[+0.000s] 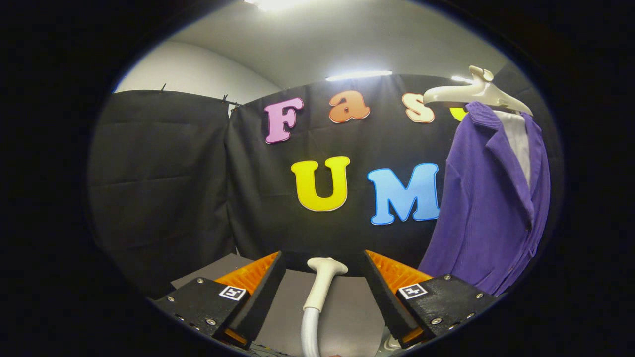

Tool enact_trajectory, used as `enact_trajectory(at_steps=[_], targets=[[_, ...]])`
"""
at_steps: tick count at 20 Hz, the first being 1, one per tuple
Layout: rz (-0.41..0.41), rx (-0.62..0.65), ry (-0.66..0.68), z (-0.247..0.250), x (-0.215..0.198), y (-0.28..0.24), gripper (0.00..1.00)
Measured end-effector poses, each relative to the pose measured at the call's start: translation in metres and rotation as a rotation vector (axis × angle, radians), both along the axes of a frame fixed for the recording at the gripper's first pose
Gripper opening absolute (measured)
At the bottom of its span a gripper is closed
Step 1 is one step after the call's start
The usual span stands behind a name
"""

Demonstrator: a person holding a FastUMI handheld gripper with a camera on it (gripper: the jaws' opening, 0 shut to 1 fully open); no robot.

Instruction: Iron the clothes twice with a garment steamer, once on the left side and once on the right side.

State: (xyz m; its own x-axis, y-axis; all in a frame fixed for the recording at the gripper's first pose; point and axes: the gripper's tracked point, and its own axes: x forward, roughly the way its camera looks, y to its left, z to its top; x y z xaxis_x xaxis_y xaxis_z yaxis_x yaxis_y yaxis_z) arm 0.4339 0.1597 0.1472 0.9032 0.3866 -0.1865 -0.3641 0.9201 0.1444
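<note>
A white garment steamer head (323,278) with its pale hose (310,331) stands upright on the grey table (347,307), between my two fingers and apart from both. My gripper (322,292) is open, its fingers spread wide on either side of the steamer handle. A purple jacket (488,203) over a white shirt hangs on a cream hanger (476,93), beyond and to the right of my right finger (384,292).
Black cloth walls close the booth behind the table and on the left. A grey table surface runs ahead of the fingers. Ceiling lights glow above the cloth wall.
</note>
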Motion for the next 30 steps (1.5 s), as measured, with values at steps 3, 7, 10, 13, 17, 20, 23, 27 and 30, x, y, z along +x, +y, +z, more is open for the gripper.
enact_trajectory(at_steps=[3, 7, 10, 13, 17, 20, 23, 27, 30], targets=[[0.03, 0.041, 0.092, -0.015, 0.031, 0.017, 0.95], [0.037, 0.036, 0.17, -0.038, 0.068, 0.027, 0.95], [0.035, 0.033, 0.235, -0.058, 0.093, 0.035, 0.95], [0.046, 0.011, 0.309, -0.085, 0.11, 0.042, 0.95], [0.075, 0.015, 0.441, -0.121, 0.118, 0.054, 0.96], [0.077, 0.0, 0.493, -0.139, 0.126, 0.057, 0.96], [0.084, -0.016, 0.551, -0.161, 0.13, 0.058, 0.94], [0.111, -0.026, 0.611, -0.178, 0.125, 0.059, 0.86], [0.135, -0.008, 0.643, -0.185, 0.123, 0.061, 0.78]])
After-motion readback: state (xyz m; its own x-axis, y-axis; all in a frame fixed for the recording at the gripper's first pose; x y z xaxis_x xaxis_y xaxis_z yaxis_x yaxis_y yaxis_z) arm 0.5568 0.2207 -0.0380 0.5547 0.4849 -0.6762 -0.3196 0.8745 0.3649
